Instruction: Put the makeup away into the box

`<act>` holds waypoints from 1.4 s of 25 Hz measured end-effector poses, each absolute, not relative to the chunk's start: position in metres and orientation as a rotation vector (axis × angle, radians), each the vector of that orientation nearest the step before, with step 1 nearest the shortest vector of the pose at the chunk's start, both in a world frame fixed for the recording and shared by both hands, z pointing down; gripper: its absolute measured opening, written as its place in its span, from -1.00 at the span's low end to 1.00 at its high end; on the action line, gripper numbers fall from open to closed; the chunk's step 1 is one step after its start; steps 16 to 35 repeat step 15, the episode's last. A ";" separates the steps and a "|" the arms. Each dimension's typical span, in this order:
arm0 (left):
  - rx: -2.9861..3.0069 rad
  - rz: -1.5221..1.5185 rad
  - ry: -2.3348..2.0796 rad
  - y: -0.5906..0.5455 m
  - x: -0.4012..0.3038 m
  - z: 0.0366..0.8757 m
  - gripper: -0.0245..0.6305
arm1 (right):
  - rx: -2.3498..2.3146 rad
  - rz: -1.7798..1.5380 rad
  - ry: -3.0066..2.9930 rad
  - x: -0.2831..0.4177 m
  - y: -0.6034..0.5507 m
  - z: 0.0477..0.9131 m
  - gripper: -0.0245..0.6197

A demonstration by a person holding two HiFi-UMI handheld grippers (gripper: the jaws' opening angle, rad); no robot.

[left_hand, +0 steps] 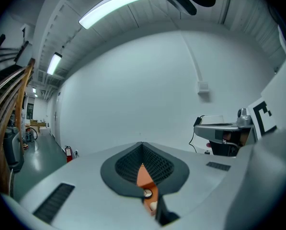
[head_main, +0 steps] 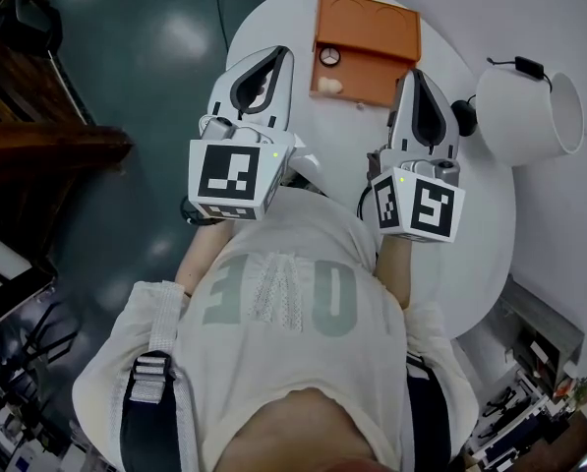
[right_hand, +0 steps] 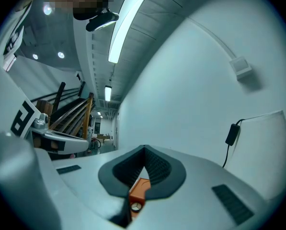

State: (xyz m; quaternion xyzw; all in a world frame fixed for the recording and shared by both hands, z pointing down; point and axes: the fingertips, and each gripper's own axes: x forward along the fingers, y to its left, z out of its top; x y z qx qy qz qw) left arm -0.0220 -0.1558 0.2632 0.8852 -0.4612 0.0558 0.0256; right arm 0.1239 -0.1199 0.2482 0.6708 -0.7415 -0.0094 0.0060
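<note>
The head view looks steeply down from above the person onto the white surface [head_main: 485, 234]. Each gripper view rides close behind its own fingers [left_hand: 120, 170], facing level toward a white wall [left_hand: 133, 95]. All three share the orange box [head_main: 367, 42].

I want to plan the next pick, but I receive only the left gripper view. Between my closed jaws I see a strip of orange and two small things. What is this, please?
Observer: It is an orange box on the white table. It looks open, and the head view shows it whole.
Operator: And the two small things?
Observer: They are a round item and a beige item. Both lie at the left end of the box's lower part, as the head view shows it.
Operator: Is the right gripper carrying anything?
Observer: No. In its own view the right gripper has its jaws together, with nothing between them.
</note>
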 end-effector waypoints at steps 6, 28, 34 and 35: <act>2.736 0.171 -1.443 -0.154 -0.021 0.260 -0.90 | 2.074 -0.001 -2.335 0.123 -0.121 0.253 -0.91; 2.729 0.181 -1.463 -0.151 -0.023 0.261 -0.90 | 2.028 0.031 -2.355 0.116 -0.120 0.264 -0.91; 2.729 0.181 -1.463 -0.151 -0.023 0.261 -0.90 | 2.028 0.031 -2.355 0.116 -0.120 0.264 -0.91; 2.729 0.181 -1.463 -0.151 -0.023 0.261 -0.90 | 2.028 0.031 -2.355 0.116 -0.120 0.264 -0.91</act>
